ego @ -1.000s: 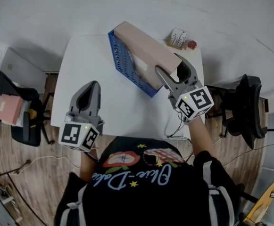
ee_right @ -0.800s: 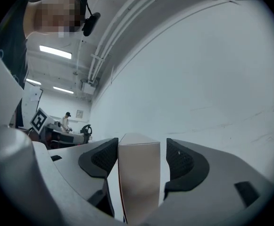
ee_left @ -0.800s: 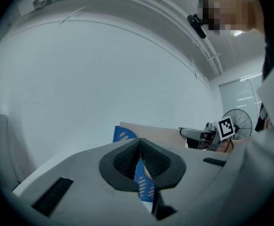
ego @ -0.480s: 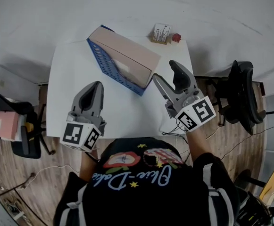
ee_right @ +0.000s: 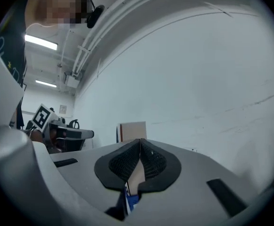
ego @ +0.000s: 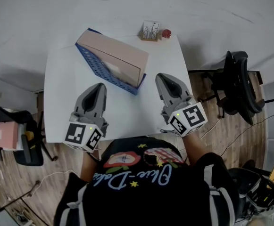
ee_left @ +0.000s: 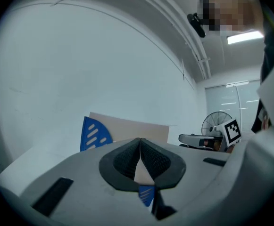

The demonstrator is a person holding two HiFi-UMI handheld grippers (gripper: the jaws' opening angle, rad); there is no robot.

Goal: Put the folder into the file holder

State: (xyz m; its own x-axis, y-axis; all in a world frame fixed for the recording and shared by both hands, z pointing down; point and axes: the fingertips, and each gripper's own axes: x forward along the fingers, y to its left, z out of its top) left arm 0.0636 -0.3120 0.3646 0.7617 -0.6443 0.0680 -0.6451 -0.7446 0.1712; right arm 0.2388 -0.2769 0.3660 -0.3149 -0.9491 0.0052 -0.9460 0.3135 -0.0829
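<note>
A beige folder (ego: 115, 54) stands inside the blue perforated file holder (ego: 93, 61) at the back of the white table (ego: 61, 98). My left gripper (ego: 100, 86) sits shut near the table's front, short of the holder. My right gripper (ego: 162, 77) is to the right of the holder's near end; its jaws have just been closing and now meet with nothing between them. In the left gripper view the pads (ee_left: 127, 160) touch, with the folder (ee_left: 127, 128) and holder (ee_left: 95, 133) beyond. The right gripper view shows its pads (ee_right: 152, 162) together and the folder (ee_right: 133, 130) ahead.
A small box (ego: 150, 31) and a red object (ego: 165, 33) lie at the table's far right corner. A black chair (ego: 236, 86) stands right of the table, another chair (ego: 26, 142) to the left. A fan (ee_left: 216, 124) appears in the left gripper view.
My right gripper drew back from the folder's near end toward the person and its jaws went from wide open to shut. The folder stays in the holder.
</note>
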